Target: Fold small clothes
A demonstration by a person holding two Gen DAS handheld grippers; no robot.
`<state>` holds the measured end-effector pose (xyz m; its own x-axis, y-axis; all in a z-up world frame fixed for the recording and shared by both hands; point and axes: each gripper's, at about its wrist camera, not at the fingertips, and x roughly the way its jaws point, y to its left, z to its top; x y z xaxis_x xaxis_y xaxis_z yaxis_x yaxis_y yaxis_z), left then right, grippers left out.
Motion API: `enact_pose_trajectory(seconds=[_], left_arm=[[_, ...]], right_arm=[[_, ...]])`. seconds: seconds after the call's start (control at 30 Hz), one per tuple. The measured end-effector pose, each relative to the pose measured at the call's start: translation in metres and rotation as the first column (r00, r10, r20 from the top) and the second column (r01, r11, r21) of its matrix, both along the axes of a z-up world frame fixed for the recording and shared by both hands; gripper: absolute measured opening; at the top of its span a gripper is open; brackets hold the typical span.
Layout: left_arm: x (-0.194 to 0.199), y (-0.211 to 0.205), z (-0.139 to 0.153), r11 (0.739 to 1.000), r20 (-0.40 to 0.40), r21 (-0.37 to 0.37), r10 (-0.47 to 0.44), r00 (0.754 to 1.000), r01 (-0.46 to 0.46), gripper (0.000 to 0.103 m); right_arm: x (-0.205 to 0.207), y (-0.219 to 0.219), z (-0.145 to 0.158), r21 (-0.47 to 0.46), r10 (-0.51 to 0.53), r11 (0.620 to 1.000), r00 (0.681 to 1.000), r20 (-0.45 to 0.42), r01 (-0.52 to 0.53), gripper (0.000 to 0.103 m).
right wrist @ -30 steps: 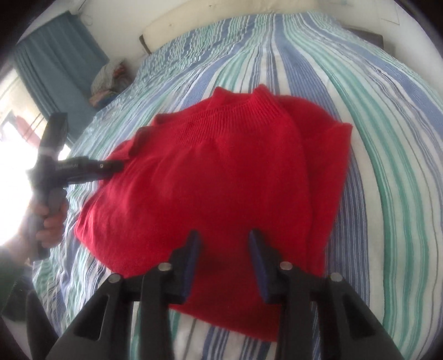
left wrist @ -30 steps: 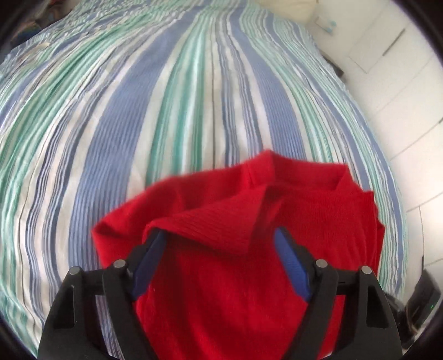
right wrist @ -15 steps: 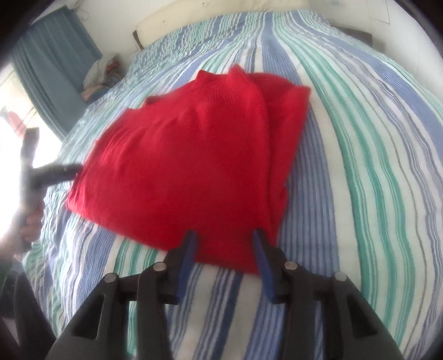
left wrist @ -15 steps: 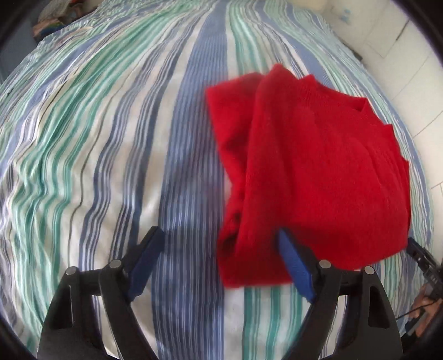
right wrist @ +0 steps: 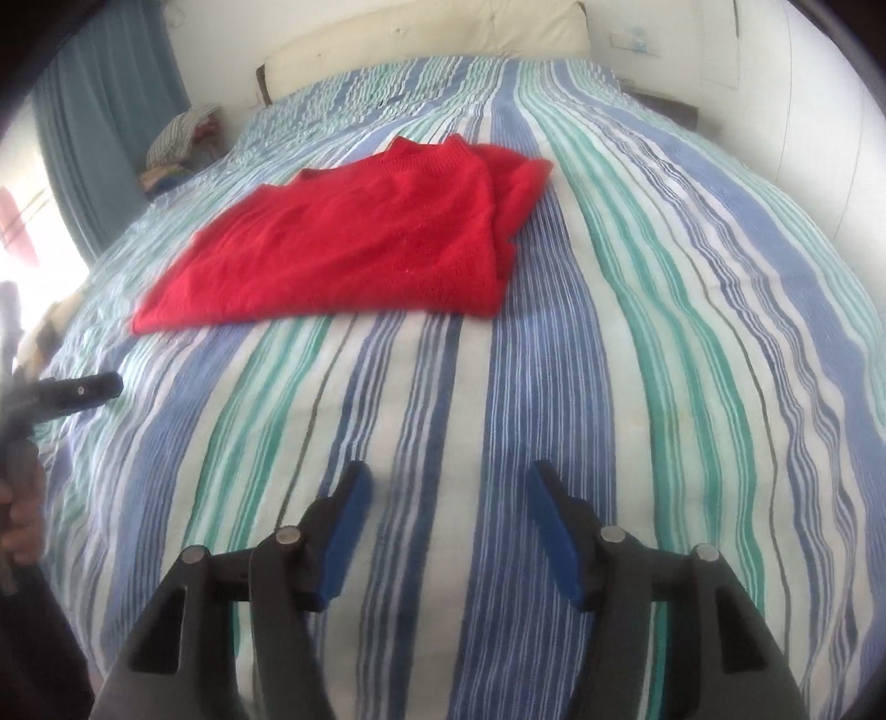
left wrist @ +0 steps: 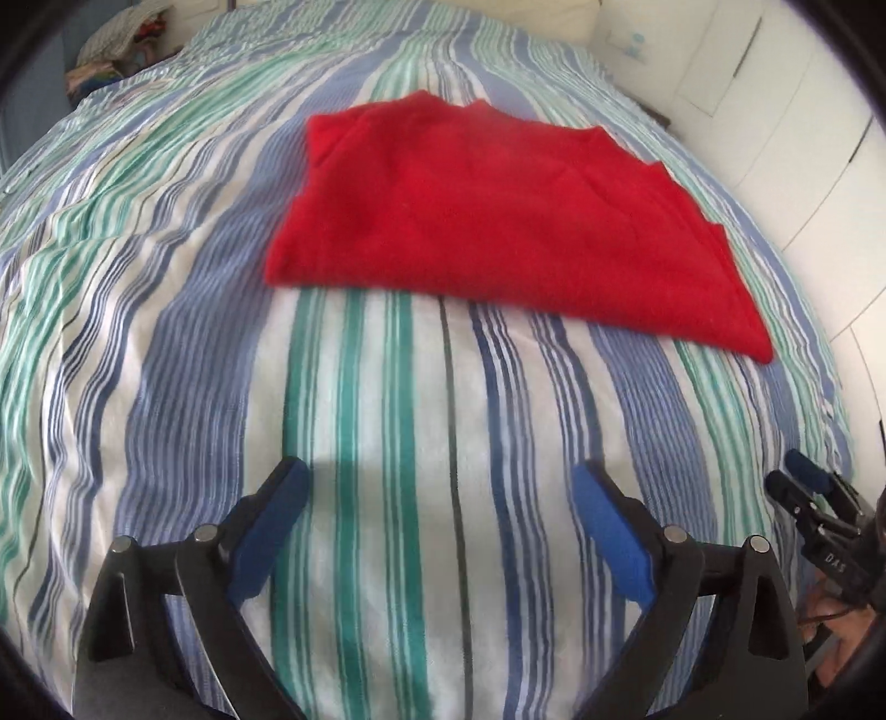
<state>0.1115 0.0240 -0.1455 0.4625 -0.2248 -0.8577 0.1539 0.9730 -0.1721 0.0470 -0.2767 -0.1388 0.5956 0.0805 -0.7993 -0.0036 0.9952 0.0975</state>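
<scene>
A red knitted sweater lies folded flat on the striped bedspread, its ribbed collar at the far end. My left gripper hangs over bare bedspread well short of the sweater, jaws wide and still opening, nothing between them. My right gripper is likewise back from the sweater, its jaws opening with only bedspread showing in the gap. Each view catches the other gripper at its edge: the right gripper low at the right, the left gripper at the left, held by a hand.
A cream headboard runs along the far end of the bed. A heap of clothes sits at the far left beside a blue curtain. White wardrobe doors stand along the right side.
Both grippers have pulled back from the sweater, which now lies folded farther off on the bed. Both jaws stand wider than before, the right clearly so.
</scene>
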Motion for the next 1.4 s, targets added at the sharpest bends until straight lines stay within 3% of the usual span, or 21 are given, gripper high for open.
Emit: enact_pose_trajectory(seconds=[0.1,0.3,1.4], left_arm=[[-0.014,-0.010,-0.015,0.998,0.077,0.064,-0.028,0.997,0.023,0.102],[-0.014,-0.011,-0.019,0.997,0.124,0.069,-0.036,0.992,0.028,0.103],[-0.019,-0.014,-0.020,0.995,0.130,0.094,-0.035,0.991,0.023,0.102]], right_arm=[[-0.008,0.004,-0.015,-0.025,0.005,1.000,1.000,0.029,-0.004,0.078],[-0.013,0.010,-0.026,-0.060,0.021,0.998,0.994,0.105,-0.015,0.086],[-0.015,0.013,-0.028,-0.071,0.022,0.997,0.992,0.121,-0.013,0.088]])
